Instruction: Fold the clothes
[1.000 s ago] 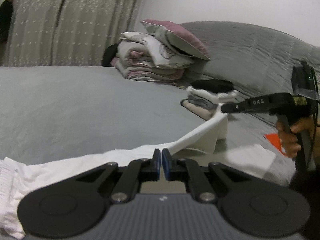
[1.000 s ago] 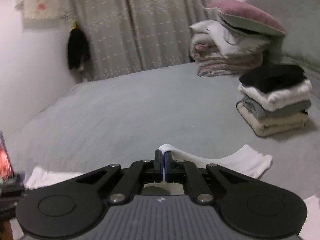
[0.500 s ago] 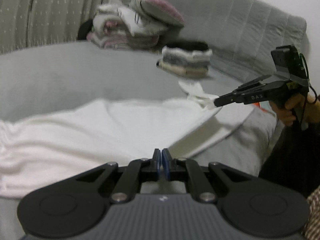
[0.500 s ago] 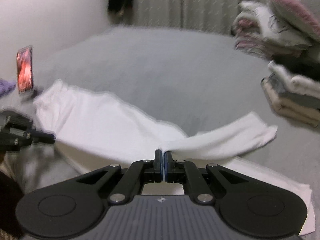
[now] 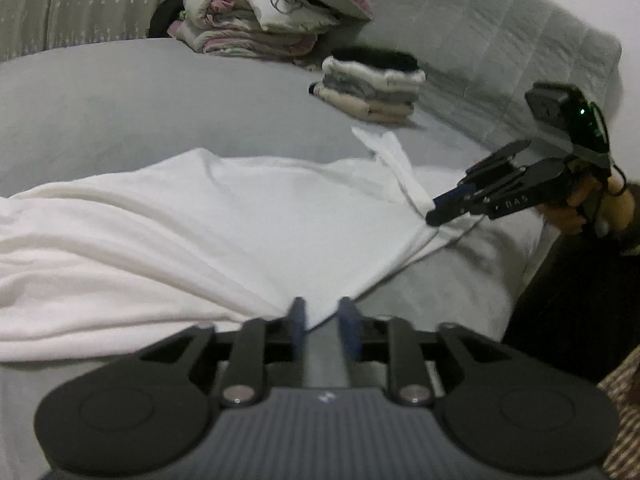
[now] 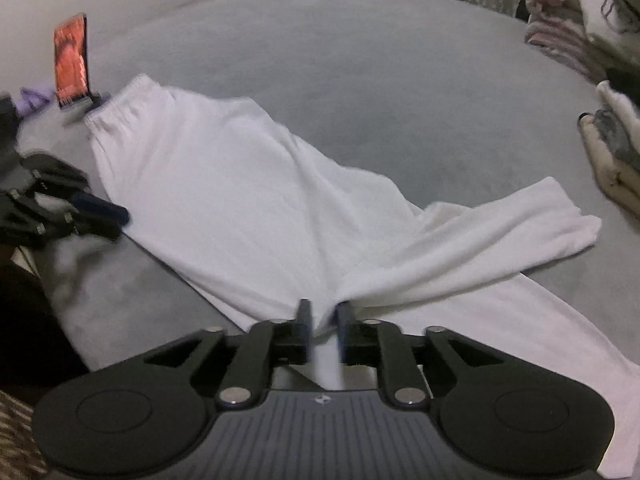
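Left gripper: jaws parted, narrow gap between blue pads; also seen from right wrist view at far left, blurred. Right gripper: jaws parted, blue pads apart; from left wrist view fingers point left and slightly down, bare hand wrapped round handle at far right.

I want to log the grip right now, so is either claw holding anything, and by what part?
Nothing is gripped. Both the left claw and right claw stand open, with an edge of the white garment lying loose between the fingers.
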A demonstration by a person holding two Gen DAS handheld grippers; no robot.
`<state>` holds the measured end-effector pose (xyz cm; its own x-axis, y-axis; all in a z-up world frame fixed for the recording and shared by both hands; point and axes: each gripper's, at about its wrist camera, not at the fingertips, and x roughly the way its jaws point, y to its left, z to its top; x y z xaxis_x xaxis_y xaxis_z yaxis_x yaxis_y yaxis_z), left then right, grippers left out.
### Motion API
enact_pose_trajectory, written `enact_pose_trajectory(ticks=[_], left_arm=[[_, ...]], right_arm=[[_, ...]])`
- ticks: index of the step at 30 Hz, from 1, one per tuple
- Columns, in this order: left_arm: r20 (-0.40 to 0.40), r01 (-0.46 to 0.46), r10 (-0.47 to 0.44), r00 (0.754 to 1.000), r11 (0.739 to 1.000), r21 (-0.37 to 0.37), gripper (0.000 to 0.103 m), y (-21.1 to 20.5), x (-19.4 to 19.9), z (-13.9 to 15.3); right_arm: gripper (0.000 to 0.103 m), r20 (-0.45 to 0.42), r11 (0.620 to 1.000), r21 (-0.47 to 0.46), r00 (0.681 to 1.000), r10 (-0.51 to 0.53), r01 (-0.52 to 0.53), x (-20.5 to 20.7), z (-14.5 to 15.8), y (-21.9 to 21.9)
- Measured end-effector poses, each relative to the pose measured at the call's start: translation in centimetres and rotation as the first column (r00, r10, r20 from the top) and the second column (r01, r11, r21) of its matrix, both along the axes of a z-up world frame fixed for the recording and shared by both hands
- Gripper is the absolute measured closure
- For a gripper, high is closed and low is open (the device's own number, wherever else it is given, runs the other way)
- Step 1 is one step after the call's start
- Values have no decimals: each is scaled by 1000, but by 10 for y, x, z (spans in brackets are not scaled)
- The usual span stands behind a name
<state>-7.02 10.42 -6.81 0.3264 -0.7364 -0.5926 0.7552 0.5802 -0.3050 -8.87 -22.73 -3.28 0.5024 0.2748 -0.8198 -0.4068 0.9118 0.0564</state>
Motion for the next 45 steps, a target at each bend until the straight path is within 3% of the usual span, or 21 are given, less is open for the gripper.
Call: enact_pose_trajectory(ticks=[2, 6, 8, 11, 16, 22, 24, 28, 36, 38, 42, 45], left_arm=[[-4, -24, 24, 1000, 999, -45, 67, 6, 3, 5], [-28, -103, 100, 995, 985, -138, 63, 16, 19, 14], [-37, -152, 148, 988, 975, -161, 55, 15, 28, 17], [-61, -226, 218, 974, 958, -177, 50, 14, 42, 18], [-107, -324, 311, 944, 935, -145, 50, 5, 65, 15], [-153, -368, 350, 924, 922, -116, 54, -3, 91, 9], [-179, -381, 358, 916, 917, -119, 60, -2, 98, 6], [-245, -400, 360, 900, 906, -140, 72, 1, 110, -1], [-308, -414, 364, 879, 903, -115, 77, 3, 118, -18], [-319, -421, 367, 874, 899, -118, 78, 5, 118, -20], [-343, -434, 372, 863, 892, -125, 81, 10, 120, -22], [-360, -443, 374, 855, 887, -132, 80, 12, 120, -24]], right_arm=[[69, 0, 998, 55, 1000, -7, 7, 4, 7, -3], [68, 15, 992, 120, 999, -37, 35, 17, 13, 1], [68, 20, 988, 143, 998, -53, 50, 26, 14, 6], [68, 57, 986, 154, 996, -74, 64, 36, 19, 13], [62, 77, 983, 161, 992, -102, 88, 57, 20, 27], [62, 12, 978, 151, 989, -145, 142, 98, 14, 39], [62, -4, 979, 147, 990, -140, 139, 110, 16, 44], [62, 22, 980, 166, 993, -118, 113, 133, 8, 57], [62, 47, 987, 155, 997, -54, 46, 152, -21, 75], [66, 59, 987, 158, 998, -38, 28, 155, -24, 78], [94, 78, 986, 164, 997, -1, -12, 156, -27, 80], [98, 87, 983, 178, 996, 20, -35, 151, -22, 80]])
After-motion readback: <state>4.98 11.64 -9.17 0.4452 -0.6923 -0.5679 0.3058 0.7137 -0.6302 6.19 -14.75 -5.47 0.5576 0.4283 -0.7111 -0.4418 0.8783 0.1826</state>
